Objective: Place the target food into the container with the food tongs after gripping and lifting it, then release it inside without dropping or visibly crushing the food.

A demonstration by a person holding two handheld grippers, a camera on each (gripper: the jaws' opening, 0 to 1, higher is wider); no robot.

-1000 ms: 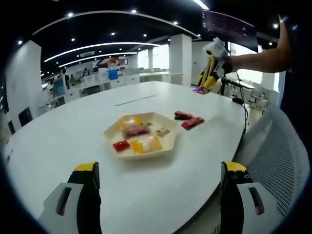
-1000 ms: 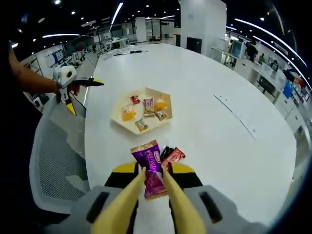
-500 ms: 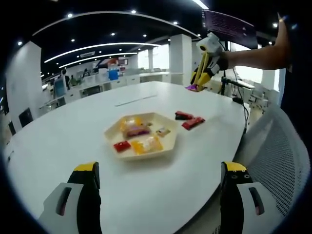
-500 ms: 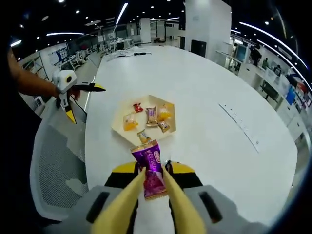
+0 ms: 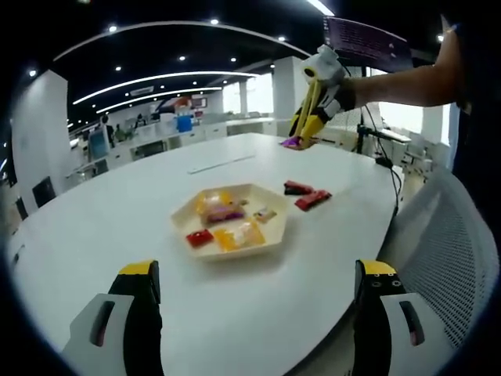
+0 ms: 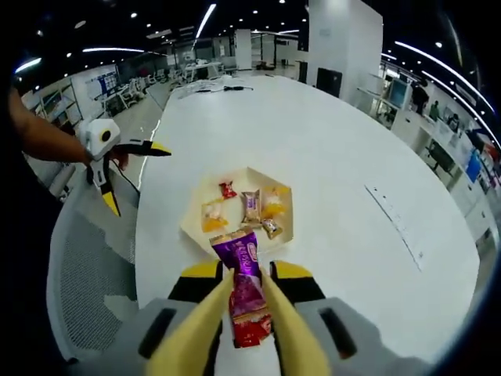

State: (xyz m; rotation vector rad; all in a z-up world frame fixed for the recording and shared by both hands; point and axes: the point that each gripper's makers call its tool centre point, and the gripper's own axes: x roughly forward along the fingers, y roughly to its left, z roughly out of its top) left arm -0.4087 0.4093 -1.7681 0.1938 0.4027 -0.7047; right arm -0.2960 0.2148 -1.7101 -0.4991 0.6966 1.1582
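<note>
A cream hexagonal tray (image 5: 275,244) sits on the white table and holds several wrapped snacks. My left gripper (image 5: 258,270) hovers open and wide near the table's front edge, with nothing between its jaws. My right gripper (image 6: 245,276), fitted with yellow tongs, is shut on a purple snack packet (image 6: 239,254) held in the air just short of the tray (image 6: 190,228). In the left gripper view the right gripper (image 5: 296,139) hangs high beyond the tray with the purple packet (image 5: 290,142) at its tips. The left gripper (image 6: 129,172) appears open at the left of the right gripper view.
Two red packets (image 5: 310,199) lie on the table to the right of the tray; one red packet (image 6: 249,333) shows between the tongs below the purple one. A white mesh chair (image 5: 450,235) stands at the table's edge. The table (image 6: 352,149) stretches bare beyond the tray.
My right gripper has carried the purple packet away from the red packets toward the tray, which now lies right ahead of the tongs. The left gripper has stayed put.
</note>
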